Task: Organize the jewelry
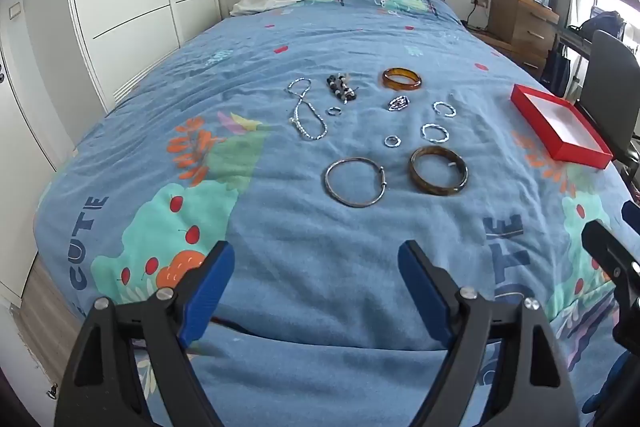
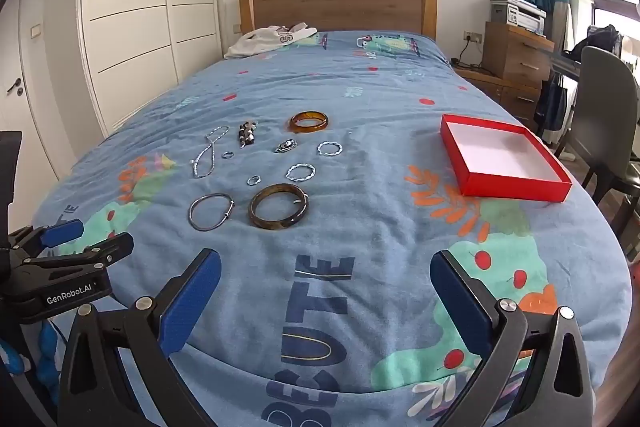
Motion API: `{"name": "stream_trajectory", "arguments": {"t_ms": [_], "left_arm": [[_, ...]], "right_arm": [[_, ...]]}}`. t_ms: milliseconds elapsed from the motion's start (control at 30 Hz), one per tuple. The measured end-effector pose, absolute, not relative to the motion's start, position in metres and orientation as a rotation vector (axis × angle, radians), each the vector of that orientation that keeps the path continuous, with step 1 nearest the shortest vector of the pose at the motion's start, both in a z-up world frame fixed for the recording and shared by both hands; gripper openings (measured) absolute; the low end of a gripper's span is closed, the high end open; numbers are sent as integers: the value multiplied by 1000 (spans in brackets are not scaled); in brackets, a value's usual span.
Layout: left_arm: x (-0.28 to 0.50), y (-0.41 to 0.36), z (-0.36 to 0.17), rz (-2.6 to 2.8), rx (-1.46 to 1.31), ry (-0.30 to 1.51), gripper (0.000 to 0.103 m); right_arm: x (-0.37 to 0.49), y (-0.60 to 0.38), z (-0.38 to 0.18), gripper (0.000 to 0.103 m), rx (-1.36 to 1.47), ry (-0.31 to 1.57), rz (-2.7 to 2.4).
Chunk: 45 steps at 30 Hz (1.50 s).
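Bedroom scene, read left to right. The left gripper (image 1: 316,259) is hovering above the foot of the bed (image 1: 320,227), its blue jaws spread wide and holding nothing. The jewelry is lying loose on the blue bedspread ahead of it, toward 12 o'clock. At the left of the group a beaded silver necklace (image 1: 306,109) is lying in loops; at its 3 o'clock a dark bead cluster (image 1: 341,87) is resting. Nearer the foot, a thin metal bangle (image 1: 355,181) is sitting just beside a mottled brown bangle (image 1: 438,169), which is at its 3 o'clock. Two twisted silver rings (image 1: 435,133) are lying beyond these, and an amber bangle (image 1: 401,79) is lying farthest away, at 12 o'clock of the brown one. The right gripper (image 2: 325,267) is hovering likewise, its jaws also spread and holding nothing. A shallow red box (image 2: 516,185), open and white inside, is sitting at its 1 o'clock, well apart from the jewelry.
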<state>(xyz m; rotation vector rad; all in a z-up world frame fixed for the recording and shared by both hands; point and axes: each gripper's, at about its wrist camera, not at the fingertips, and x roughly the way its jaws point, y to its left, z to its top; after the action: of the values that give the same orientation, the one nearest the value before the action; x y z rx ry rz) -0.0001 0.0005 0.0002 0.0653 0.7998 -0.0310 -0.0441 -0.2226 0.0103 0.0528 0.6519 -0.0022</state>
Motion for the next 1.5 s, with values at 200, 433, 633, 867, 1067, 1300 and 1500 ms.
{"name": "stream_trajectory", "arguments": {"t_ms": [200,433,633,867,1067,1300,1500], "left_arm": [[-1,-1,0,-35,72,806,83],[-6,-4,2,-41,56,797,83],[0,-8,4,-54,51,810,83],[4,-11,2,-36,58,830,83],[3,-15,1,-53,62,830,83],[4,-18,2,-72,60,835,83],[5,-25,4,-103,71,818,83]], "right_arm": [[-45,-222,9,102,33,647,-21],[-45,-220,6,102,35,643,-13],[-43,-227,6,102,43,651,-11],[-44,-230,8,102,41,657,0],[-44,-231,6,102,26,664,0],[-42,-236,6,102,37,669,-5],[-40,-240,4,102,42,679,-4]]}}
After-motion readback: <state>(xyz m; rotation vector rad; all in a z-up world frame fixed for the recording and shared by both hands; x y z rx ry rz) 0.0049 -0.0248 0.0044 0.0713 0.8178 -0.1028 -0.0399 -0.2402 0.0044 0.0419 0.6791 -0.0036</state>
